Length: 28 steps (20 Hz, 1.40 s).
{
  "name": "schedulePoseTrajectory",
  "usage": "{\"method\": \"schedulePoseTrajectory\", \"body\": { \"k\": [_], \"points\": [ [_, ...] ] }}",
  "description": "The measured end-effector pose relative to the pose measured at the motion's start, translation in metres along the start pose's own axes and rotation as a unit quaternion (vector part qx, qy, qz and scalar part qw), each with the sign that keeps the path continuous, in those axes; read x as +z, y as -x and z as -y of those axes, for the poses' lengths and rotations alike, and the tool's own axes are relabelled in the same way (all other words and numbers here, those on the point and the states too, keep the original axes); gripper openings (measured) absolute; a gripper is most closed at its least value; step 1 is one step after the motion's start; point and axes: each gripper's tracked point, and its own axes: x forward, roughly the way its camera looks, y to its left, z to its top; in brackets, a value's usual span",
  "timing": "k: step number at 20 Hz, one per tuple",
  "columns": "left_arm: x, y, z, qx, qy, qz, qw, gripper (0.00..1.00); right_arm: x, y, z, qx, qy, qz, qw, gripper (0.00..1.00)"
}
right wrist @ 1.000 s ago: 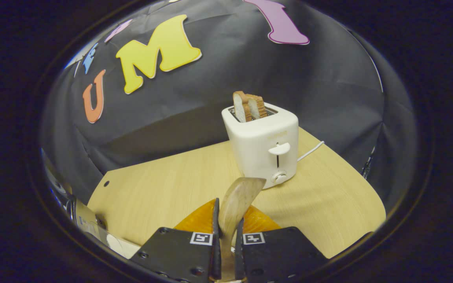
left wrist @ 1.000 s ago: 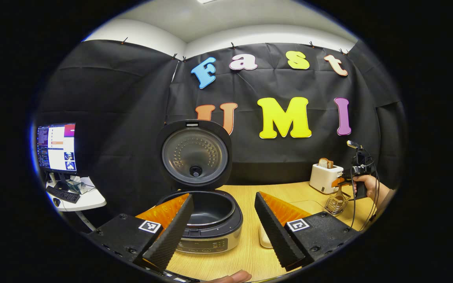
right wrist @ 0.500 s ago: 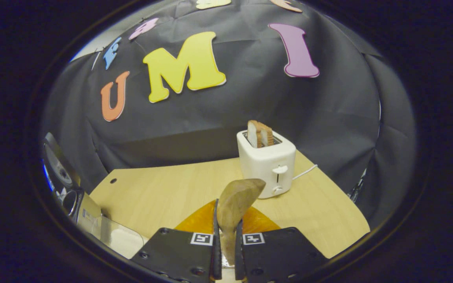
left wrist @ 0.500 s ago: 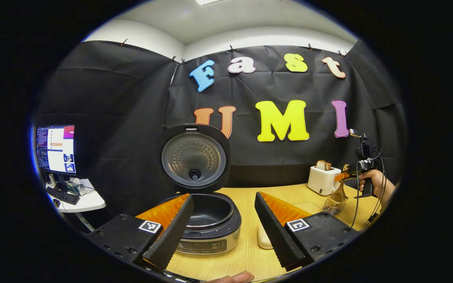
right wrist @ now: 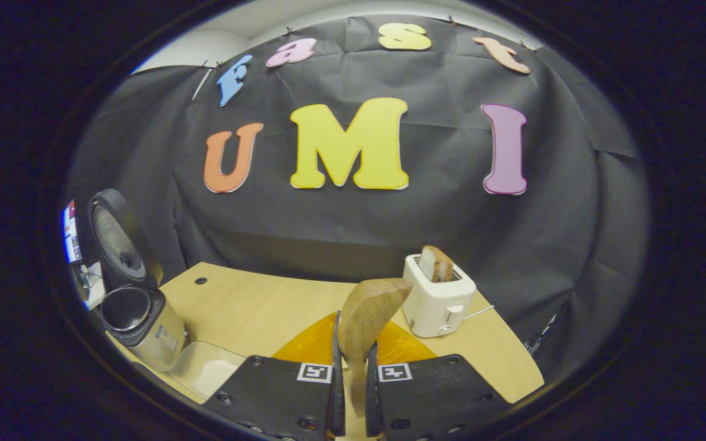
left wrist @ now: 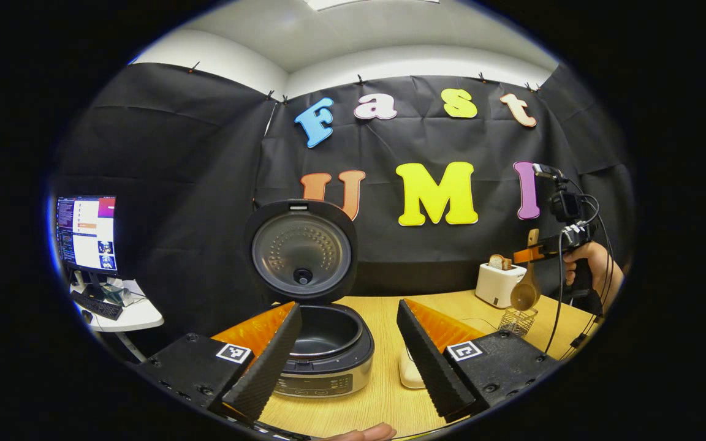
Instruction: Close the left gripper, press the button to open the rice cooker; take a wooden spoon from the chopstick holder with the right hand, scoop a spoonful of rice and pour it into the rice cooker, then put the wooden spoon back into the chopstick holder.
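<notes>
Right gripper (right wrist: 351,392) is pinching the wooden spoon (right wrist: 365,318); left gripper (left wrist: 344,358) is sitting spread.
Left gripper view is showing the spoon hanging above the chopstick holder (left wrist: 517,320); rice cooker (left wrist: 322,349) is standing lid-up on the wooden table (right wrist: 255,312), toaster (right wrist: 439,300) farther back.

From the right gripper view, bare bench (right wrist: 249,309) spreads from 9 to 12 o'clock, open for a tool to pass toward the rice cooker (right wrist: 138,327) at 9 o'clock. Its raised lid (right wrist: 117,242) stands upright behind the open pot, walling off the far side. A shallow white tray (right wrist: 206,373) lies just beside the cooker. The toaster (right wrist: 439,303) blocks 1 o'clock. In the left gripper view the wire chopstick holder (left wrist: 517,320) stands near the toaster.
</notes>
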Motion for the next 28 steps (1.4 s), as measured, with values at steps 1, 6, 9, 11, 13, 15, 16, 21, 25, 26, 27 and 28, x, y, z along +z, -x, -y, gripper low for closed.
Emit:
{"method": "schedulePoseTrajectory", "body": {
  "k": [1,6,9,11,13,15,16,21,25,26,27,28],
  "points": [
    [0.0,0.0,0.0,0.0,-0.002,0.0,1.0,1.0,0.0,0.004,-0.019,0.012,0.008,0.0,1.0,0.12],
    [-0.002,0.0,-0.004,0.009,-0.015,-0.002,1.0,1.0,-0.022,0.018,-0.108,0.071,0.026,-0.005,0.997,0.12],
    [0.002,0.003,-0.007,0.009,-0.008,0.004,1.0,1.0,-0.045,0.009,-0.133,0.061,0.019,-0.012,0.998,0.12],
    [0.004,0.004,-0.014,0.012,-0.001,0.007,1.0,1.0,-0.063,-0.003,-0.135,0.033,0.014,-0.017,0.999,0.13],
    [0.006,0.006,-0.019,0.014,0.007,0.01,1.0,1.0,-0.08,-0.013,-0.135,0.009,0.012,-0.026,1.0,0.13],
    [0.008,0.006,-0.021,0.011,0.01,0.014,1.0,1.0,-0.093,-0.022,-0.134,-0.006,0.009,-0.034,0.999,0.11],
    [0.008,0.005,-0.02,0.009,0.01,0.015,1.0,1.0,-0.096,-0.025,-0.131,-0.017,0.012,-0.035,0.999,0.13],
    [0.007,0.005,-0.022,0.012,0.01,0.013,1.0,1.0,-0.11,-0.03,-0.116,-0.091,0.028,-0.014,0.995,0.12],
    [0.009,0.006,-0.019,0.006,0.006,0.018,1.0,1.0,-0.118,-0.023,-0.137,-0.091,-0.002,-0.012,0.996,0.12],
    [0.009,0.006,-0.019,0.005,0.006,0.018,1.0,1.0,-0.121,-0.022,-0.144,-0.083,-0.012,-0.018,0.996,0.12],
    [0.009,0.007,-0.018,0.003,0.006,0.019,1.0,1.0,-0.123,-0.02,-0.147,-0.081,-0.017,-0.022,0.996,0.11],
    [0.009,0.006,-0.018,0.002,0.006,0.018,1.0,1.0,-0.122,-0.018,-0.149,-0.082,-0.019,-0.023,0.996,0.11]
  ]
}}
